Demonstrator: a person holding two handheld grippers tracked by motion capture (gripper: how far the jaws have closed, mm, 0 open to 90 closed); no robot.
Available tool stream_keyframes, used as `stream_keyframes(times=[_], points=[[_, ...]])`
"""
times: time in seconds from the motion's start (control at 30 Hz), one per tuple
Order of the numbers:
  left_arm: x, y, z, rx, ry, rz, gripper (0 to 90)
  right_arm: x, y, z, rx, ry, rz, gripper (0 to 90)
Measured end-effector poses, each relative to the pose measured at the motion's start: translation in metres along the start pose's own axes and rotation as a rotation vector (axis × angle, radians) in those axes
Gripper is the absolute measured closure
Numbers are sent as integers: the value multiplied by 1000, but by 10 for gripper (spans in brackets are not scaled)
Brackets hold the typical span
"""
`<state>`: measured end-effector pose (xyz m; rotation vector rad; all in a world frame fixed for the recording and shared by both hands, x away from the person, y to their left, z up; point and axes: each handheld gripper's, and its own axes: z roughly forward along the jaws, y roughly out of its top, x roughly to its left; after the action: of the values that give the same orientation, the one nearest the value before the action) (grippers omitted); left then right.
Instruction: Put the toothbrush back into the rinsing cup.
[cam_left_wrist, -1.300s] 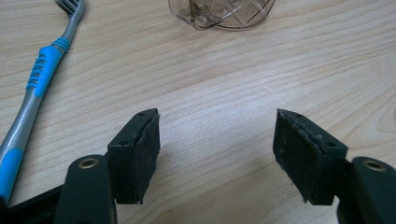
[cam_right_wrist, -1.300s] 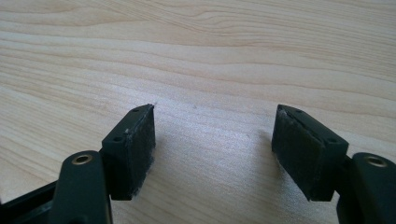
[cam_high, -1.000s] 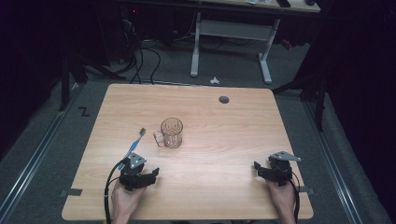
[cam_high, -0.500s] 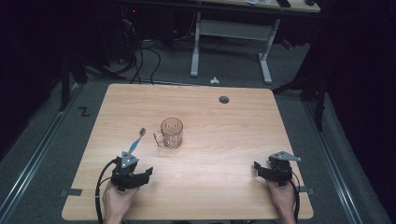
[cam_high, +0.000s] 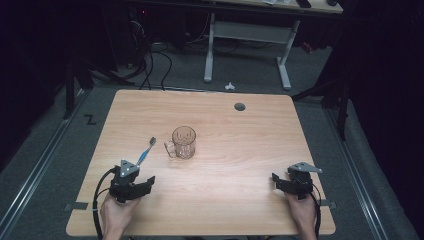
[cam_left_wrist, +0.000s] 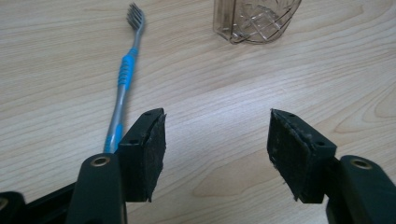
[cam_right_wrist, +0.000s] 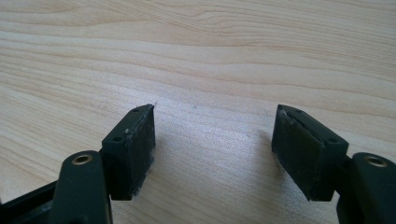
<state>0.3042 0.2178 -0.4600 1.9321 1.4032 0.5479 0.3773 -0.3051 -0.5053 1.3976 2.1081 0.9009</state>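
Note:
A blue and grey toothbrush (cam_high: 146, 149) (cam_left_wrist: 122, 77) lies flat on the wooden table (cam_high: 235, 150), bristles pointing away from me. Just right of it stands a clear cut-glass mug (cam_high: 183, 142) (cam_left_wrist: 254, 21), upright, with its handle toward the toothbrush. My left gripper (cam_high: 147, 183) (cam_left_wrist: 215, 116) hovers at the near left. Its jaws have just been closing a little but stand open with bare wood between them. The toothbrush handle runs just outside its left jaw. My right gripper (cam_high: 276, 182) (cam_right_wrist: 215, 112) rests low at the near right, open over bare wood.
A round cable hole (cam_high: 240, 106) sits in the table's far right part. Behind the table stand a white desk frame (cam_high: 245, 35) and cables on the dark floor. Tape strips mark the table's near corners.
My left gripper has shifted to the left, so its grey plate now sits by the toothbrush handle's near end. The toothbrush, mug and right gripper have not moved.

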Motion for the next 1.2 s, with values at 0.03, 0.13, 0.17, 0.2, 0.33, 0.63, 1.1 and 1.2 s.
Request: stream_keyframes(times=[0.03,0.13,0.17,0.2,0.33,0.63,1.1,1.2], points=[[1,0,0,2,6,-1,384,0,0,0,0,0,0,306],[5,1,-2,16,8,-8,401,0,0,0,0,0,1,306],[6,1,-2,21,10,-9,403,0,0,0,0,0,2,306],[6,1,-2,21,10,-9,404,0,0,0,0,0,2,306],[11,4,-3,28,8,-15,403,0,0,0,0,0,0,306],[20,13,-3,50,23,-15,396,0,0,0,0,0,0,306],[36,26,-2,76,53,-19,392,0,0,0,-1,3,1,305],[38,28,-2,78,57,-25,397,0,0,0,-1,3,1,305]])
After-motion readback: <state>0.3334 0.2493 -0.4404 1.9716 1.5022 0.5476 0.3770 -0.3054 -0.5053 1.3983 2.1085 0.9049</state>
